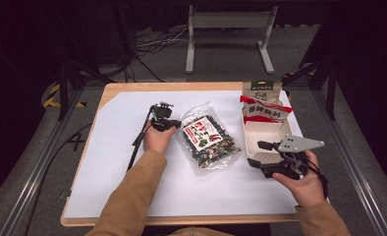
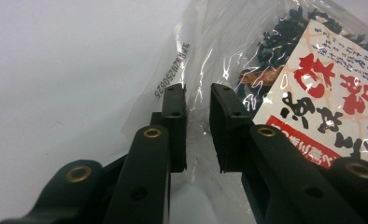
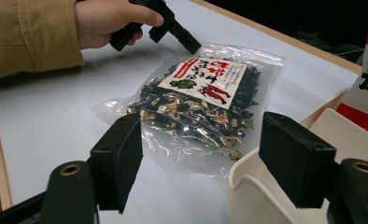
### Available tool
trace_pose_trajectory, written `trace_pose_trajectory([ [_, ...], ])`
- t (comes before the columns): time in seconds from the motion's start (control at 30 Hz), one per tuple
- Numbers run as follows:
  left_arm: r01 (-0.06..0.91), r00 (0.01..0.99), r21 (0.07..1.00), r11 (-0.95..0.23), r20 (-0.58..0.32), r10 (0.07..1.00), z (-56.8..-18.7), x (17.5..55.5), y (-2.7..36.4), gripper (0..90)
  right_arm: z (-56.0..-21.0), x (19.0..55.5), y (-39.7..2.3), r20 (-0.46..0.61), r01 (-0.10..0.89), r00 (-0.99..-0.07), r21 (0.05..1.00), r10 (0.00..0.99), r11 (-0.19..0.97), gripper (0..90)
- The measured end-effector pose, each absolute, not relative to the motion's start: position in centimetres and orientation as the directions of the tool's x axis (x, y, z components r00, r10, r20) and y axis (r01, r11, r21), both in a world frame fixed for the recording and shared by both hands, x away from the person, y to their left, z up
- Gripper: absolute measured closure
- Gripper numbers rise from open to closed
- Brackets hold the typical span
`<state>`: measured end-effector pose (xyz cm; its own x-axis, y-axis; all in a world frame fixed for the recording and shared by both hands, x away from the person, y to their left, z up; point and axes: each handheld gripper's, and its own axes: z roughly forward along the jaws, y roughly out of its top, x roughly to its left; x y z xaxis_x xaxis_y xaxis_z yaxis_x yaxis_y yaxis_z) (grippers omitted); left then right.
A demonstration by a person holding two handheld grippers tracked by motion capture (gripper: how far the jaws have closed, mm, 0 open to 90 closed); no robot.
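The bag (image 1: pixel 208 138) lies flat on the white table (image 1: pixel 123 187) between the two grippers, just left of the tray (image 1: pixel 265 135), so the pinch is best taken on the clear edge film, clear of the dried contents, and firm before any lift. The left gripper (image 2: pixel 198 126) has its jaws nearly together with that film between them, a narrow gap showing. The right gripper (image 3: pixel 205 158) stands wide apart by the tray's near corner, holding nothing.
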<state>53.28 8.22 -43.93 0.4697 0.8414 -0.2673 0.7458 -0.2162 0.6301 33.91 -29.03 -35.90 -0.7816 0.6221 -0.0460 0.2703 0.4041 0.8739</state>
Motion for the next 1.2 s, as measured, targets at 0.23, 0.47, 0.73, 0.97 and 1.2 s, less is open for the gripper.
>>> trace_pose_trajectory([
  [0.23, 0.754, 0.468, 0.627, -0.195, -0.304, 0.83, -43.8, 53.3, 8.5, 83.0, -35.9, 33.8, -29.1, -0.039, 0.269, -0.781, 0.879, 0.623, 0.393, 32.7],
  [0.47, 0.748, 0.474, 0.638, -0.185, -0.317, 0.821, -42.5, 52.9, 9.1, 87.9, -36.0, 33.8, -29.1, -0.035, 0.267, -0.782, 0.883, 0.622, 0.386, 36.6],
  [0.73, 0.678, 0.528, 0.708, -0.199, -0.279, 0.802, -39.7, 51.5, 9.8, 88.6, -35.9, 33.7, -28.9, -0.037, 0.256, -0.786, 0.889, 0.618, 0.379, 39.1],
  [0.97, 0.595, 0.58, 0.771, -0.227, -0.217, 0.785, -37.2, 50.0, 9.7, 88.7, -35.7, 33.6, -28.8, -0.021, 0.257, -0.792, 0.895, 0.611, 0.364, 41.0],
  [1.2, 0.488, 0.624, 0.839, -0.241, -0.143, 0.768, -34.2, 47.9, 9.5, 88.8, -35.5, 33.6, -28.7, -0.024, 0.252, -0.794, 0.896, 0.608, 0.364, 41.6],
])
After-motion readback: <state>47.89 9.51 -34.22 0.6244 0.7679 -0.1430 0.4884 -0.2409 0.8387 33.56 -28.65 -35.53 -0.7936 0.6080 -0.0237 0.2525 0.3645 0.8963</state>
